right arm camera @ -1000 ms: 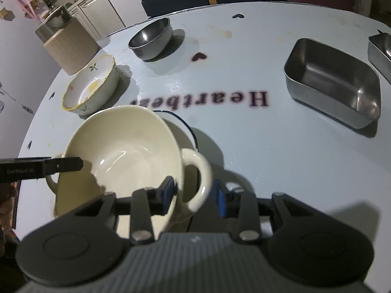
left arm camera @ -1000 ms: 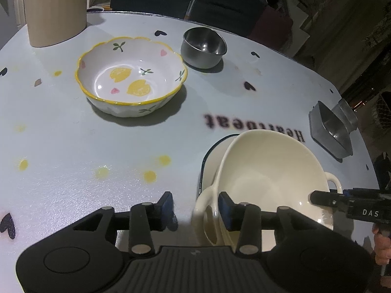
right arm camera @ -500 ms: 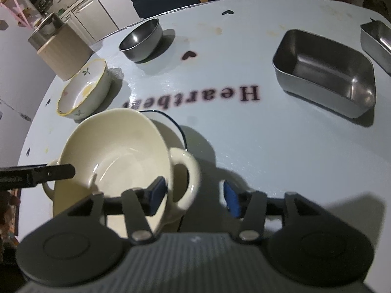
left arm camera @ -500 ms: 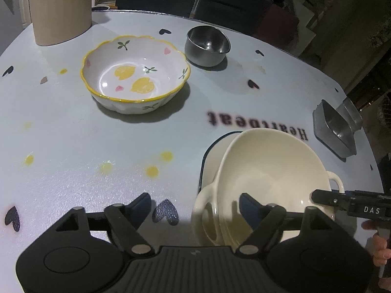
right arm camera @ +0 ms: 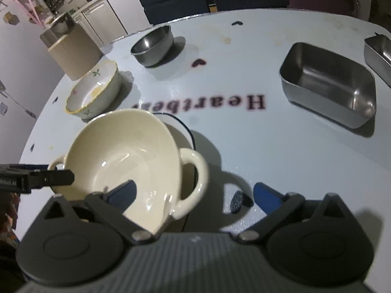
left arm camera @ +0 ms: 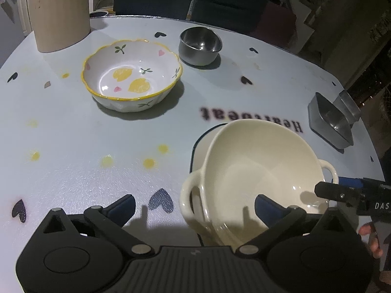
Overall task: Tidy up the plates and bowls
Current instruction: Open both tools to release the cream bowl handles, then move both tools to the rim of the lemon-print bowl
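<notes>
A cream two-handled bowl rests tilted on a white plate with a dark blue rim near the table's front. My left gripper is open, its fingers wide on either side of the bowl's left handle, not touching. My right gripper is open around the bowl's right handle. The bowl and plate also show in the right wrist view. A scalloped yellow-rimmed bowl and a small steel bowl stand farther back.
A beige ribbed canister stands at the back left. Two steel rectangular trays sit to the right. The table has printed hearts, dots and lettering. Dark chairs stand behind the far edge.
Both grippers opened from shut on the cream bowl's handles and let go. The bowl stays tilted on the plate. Both grippers pulled back slightly.
</notes>
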`<state>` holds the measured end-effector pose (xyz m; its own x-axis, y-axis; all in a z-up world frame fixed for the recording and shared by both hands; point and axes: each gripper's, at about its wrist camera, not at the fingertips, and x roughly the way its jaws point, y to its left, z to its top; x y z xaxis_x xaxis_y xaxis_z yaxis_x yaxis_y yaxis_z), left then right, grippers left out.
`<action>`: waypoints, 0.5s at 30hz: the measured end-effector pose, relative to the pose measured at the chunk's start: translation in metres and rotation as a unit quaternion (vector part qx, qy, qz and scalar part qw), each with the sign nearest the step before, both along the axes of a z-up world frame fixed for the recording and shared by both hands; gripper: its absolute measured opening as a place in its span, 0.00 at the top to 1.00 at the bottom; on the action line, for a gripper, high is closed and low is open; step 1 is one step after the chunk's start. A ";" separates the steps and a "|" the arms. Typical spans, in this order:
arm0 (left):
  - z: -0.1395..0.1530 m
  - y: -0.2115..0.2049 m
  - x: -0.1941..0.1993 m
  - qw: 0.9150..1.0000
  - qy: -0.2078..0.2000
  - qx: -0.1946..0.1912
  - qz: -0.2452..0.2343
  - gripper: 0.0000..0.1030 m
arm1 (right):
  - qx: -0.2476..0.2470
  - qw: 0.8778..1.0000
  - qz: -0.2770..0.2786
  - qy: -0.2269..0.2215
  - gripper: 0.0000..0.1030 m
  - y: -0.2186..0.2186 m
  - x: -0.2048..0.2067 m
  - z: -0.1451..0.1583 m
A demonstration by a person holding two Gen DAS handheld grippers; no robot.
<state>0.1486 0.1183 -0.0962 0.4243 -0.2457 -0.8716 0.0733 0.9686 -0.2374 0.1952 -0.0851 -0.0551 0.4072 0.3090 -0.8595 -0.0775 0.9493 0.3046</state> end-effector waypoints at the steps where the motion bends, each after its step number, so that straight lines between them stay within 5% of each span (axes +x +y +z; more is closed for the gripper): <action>1: 0.001 -0.001 -0.001 1.000 -0.001 0.000 0.000 0.00 | 0.002 1.000 -0.002 -0.001 0.01 -0.001 -0.001 0.001; 15: 0.048 -0.012 -0.020 0.998 -0.061 -0.001 -0.003 0.00 | -0.012 0.997 0.020 -0.078 0.00 -0.004 -0.024 0.046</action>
<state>0.1287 0.1064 -0.0477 0.5259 -0.2496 -0.8131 0.1078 0.9678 -0.2273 0.1711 -0.0887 -0.0094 0.5246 0.3087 -0.7934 -0.1613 0.9511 0.2634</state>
